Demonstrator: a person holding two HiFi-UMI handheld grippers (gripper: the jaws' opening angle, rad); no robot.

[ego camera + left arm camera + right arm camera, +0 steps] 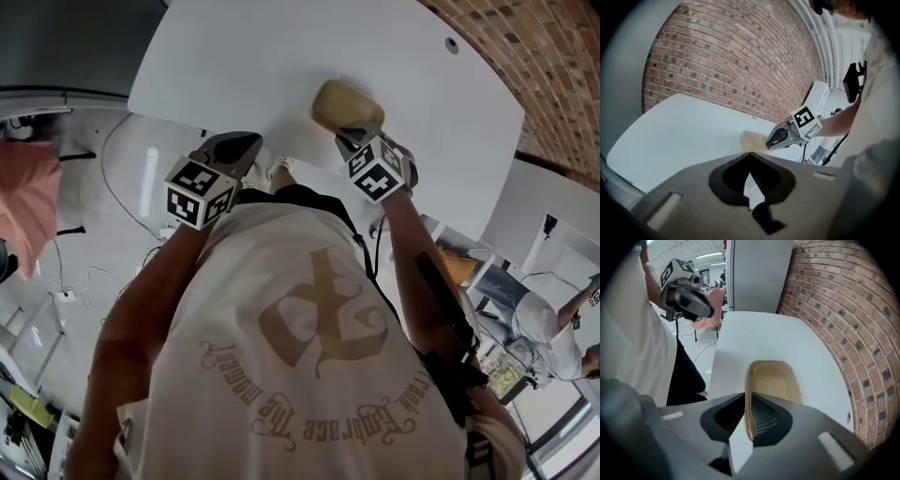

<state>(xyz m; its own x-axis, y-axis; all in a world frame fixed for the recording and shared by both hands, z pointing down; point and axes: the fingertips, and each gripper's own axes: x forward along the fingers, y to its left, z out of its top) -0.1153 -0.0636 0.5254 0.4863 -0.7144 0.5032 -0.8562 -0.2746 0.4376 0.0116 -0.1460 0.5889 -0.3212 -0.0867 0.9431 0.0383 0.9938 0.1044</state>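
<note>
A shallow tan tray (339, 101) lies on the white table (281, 56), close to its near edge. My right gripper (356, 137) is shut on the tray's near rim. In the right gripper view the rim runs between the closed jaws (747, 397) and the tray (778, 380) stretches away, empty. My left gripper (239, 148) hangs over the table's near edge to the left of the tray, shut with nothing in it (750, 154). The left gripper view shows the tray (751, 139) and the right gripper (777, 138) just beyond its jaws. The left gripper (693, 303) also shows in the right gripper view.
A brick wall (544, 66) runs behind the table, and a small round hole (452, 44) sits near its far edge. Pink cloth (26, 202) and cables (84, 272) are on the floor side at left. Another person (548, 328) stands at lower right.
</note>
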